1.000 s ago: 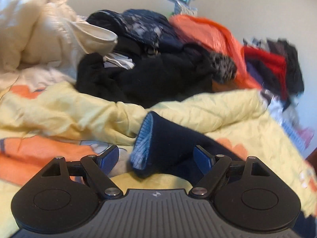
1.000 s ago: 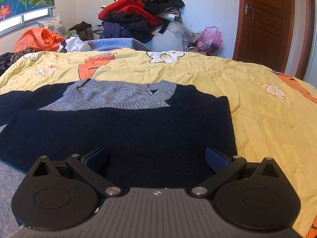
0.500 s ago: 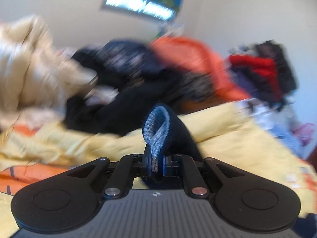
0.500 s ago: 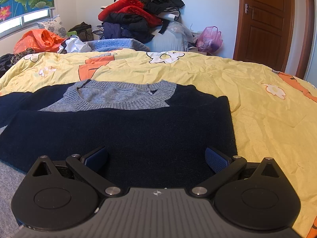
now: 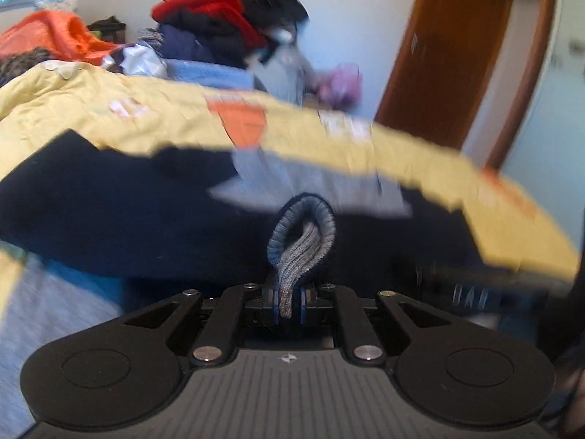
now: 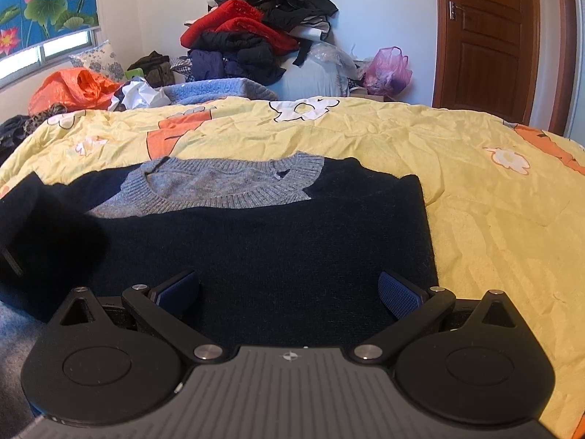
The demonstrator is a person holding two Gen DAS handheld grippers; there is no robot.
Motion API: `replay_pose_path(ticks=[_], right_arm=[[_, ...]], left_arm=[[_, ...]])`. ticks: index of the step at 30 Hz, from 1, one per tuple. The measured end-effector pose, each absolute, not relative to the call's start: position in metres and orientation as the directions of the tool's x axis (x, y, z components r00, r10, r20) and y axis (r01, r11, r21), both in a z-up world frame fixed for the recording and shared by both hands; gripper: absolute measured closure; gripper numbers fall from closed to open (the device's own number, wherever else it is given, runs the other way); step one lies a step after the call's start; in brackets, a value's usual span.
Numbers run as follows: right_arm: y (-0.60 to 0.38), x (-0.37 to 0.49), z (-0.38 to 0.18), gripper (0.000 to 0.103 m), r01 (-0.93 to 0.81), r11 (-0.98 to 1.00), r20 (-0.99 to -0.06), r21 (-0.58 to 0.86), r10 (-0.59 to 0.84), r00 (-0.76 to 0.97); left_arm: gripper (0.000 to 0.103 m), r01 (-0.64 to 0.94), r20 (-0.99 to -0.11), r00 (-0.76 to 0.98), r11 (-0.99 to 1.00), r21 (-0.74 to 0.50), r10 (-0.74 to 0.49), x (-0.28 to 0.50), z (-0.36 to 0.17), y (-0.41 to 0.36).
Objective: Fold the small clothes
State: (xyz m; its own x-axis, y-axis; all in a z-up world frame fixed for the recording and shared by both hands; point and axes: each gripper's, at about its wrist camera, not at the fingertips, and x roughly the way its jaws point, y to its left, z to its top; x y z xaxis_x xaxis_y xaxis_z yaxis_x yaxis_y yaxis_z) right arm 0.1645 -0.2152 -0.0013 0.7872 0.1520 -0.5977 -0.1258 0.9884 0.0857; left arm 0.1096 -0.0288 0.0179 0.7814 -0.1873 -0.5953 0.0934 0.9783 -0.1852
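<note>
A navy sweater (image 6: 274,241) with a grey ribbed collar (image 6: 226,186) lies flat on the yellow bedspread (image 6: 475,201). My left gripper (image 5: 287,298) is shut on the sleeve's grey-blue cuff (image 5: 303,234), which loops up between the pads over the sweater body (image 5: 109,219). The view is blurred by motion. In the right wrist view the lifted sleeve (image 6: 47,226) bulges dark at the left edge. My right gripper (image 6: 289,287) stands open low over the sweater's near hem, with nothing pinched between its fingers.
A tall pile of red and black clothes (image 6: 256,29) stands against the far wall. Beside it are an orange bag (image 6: 73,87), a blue knit (image 6: 219,87) and a pink bag (image 6: 387,69). A brown door (image 6: 486,36) is at the right.
My left gripper shut on the sleeve cuff, then swung across with it from the clothes heap side to over the sweater body, rolling as it went. The right gripper stayed still and open.
</note>
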Motion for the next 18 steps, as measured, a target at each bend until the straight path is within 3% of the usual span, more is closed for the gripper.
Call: replay_pose_path(ticks=[1,3,5,7,9,15,16,18], right_arm=[[-0.215,0.165,-0.001,0.000,-0.126,0.988,-0.597,0.088,0.153,0.787],[-0.216,0.165,-0.001,0.000,-0.126,0.988,-0.598,0.086,0.152,0.787],[-0.216,0.165,-0.001,0.000,-0.126,0.988,-0.597,0.089,0.154,0.788],[-0.217,0.164,-0.001,0.000,-0.126,0.988,-0.595,0.094,0.158,0.788],[-0.217,0.164,-0.001,0.000,-0.127,0.987,-0.594,0.097,0.160,0.789],[-0.215,0.164,0.001,0.000,-0.136,0.987,-0.605,0.082,0.158,0.780],[-0.215,0.166,0.005,0.000,-0.140,0.985,-0.620,0.097,0.169,0.766],[-0.217,0.168,0.019,0.000,-0.138,0.963,-0.629,0.231,0.256,0.734]], left_arm=[[0.090,0.104,-0.577,0.800,0.985,-0.139,-0.165,0.105,0.018,-0.033],[0.074,0.160,-0.590,0.786,0.983,-0.093,-0.184,0.100,0.024,-0.038],[0.027,0.219,-0.583,0.775,0.969,-0.112,-0.242,0.085,0.033,-0.029],[0.004,0.228,-0.504,0.824,0.966,-0.125,-0.259,0.055,0.041,-0.016],[0.003,0.236,-0.456,0.848,0.963,-0.128,-0.269,0.026,0.043,-0.005],[0.003,0.217,-0.532,0.796,0.957,-0.193,-0.288,-0.010,0.016,0.034],[0.004,0.199,-0.555,0.782,0.957,-0.212,-0.285,-0.013,0.011,0.039],[0.003,0.173,-0.519,0.799,0.942,-0.286,-0.304,-0.015,0.010,0.052]])
